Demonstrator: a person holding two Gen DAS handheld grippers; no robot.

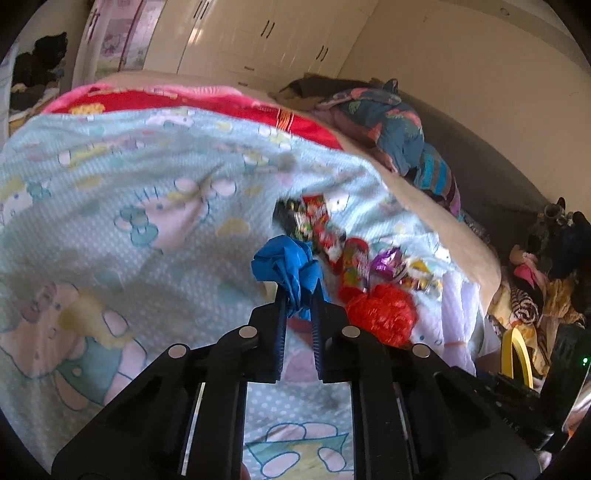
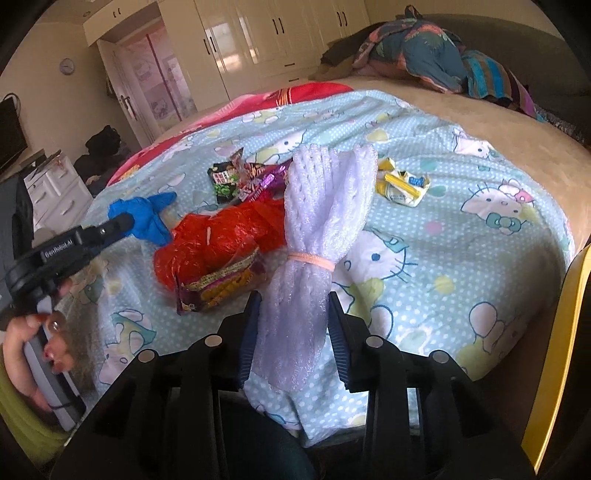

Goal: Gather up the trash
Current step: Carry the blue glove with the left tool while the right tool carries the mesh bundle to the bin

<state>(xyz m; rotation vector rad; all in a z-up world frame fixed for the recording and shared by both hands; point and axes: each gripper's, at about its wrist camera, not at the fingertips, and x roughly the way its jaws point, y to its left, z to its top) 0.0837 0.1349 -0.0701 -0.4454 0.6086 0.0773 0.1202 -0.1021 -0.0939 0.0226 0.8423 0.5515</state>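
Lying scattered on a pale blue cartoon-cat bedspread (image 2: 424,229) are the bits of trash: a crumpled red plastic bag (image 2: 221,240), a purple-and-yellow snack wrapper (image 2: 221,284) just in front of it, a dark wrapper with green print (image 2: 223,182) farther back, and a yellow-and-white wrapper (image 2: 402,184) well apart to the right. The left gripper (image 1: 298,291) has its jaws nearly together, pinched on a crumpled blue glove or bag (image 1: 286,264); which of the two is hard to say. The right gripper (image 2: 293,325) has its jaws partly apart, pressed on a bundle of white foam netting (image 2: 314,229) tied with a peach band and standing upright between them.

Under the bedspread lie a red blanket (image 2: 310,92) and a beige cover (image 2: 517,122). A heap of patterned bedding (image 2: 424,51) sits at the far side, against a dark headboard (image 2: 517,26). Cream wardrobes (image 2: 258,33) line the back wall, with a pink-decorated door (image 2: 155,81) to their left.

A hand (image 2: 33,354) on the left gripper's handle shows at the edge of the right wrist view, partly cut off. A yellow curved rim (image 2: 554,350) runs off the right edge, unidentifiable. The left wrist view is motion-blurred, so the wrappers' print is unreadable there.
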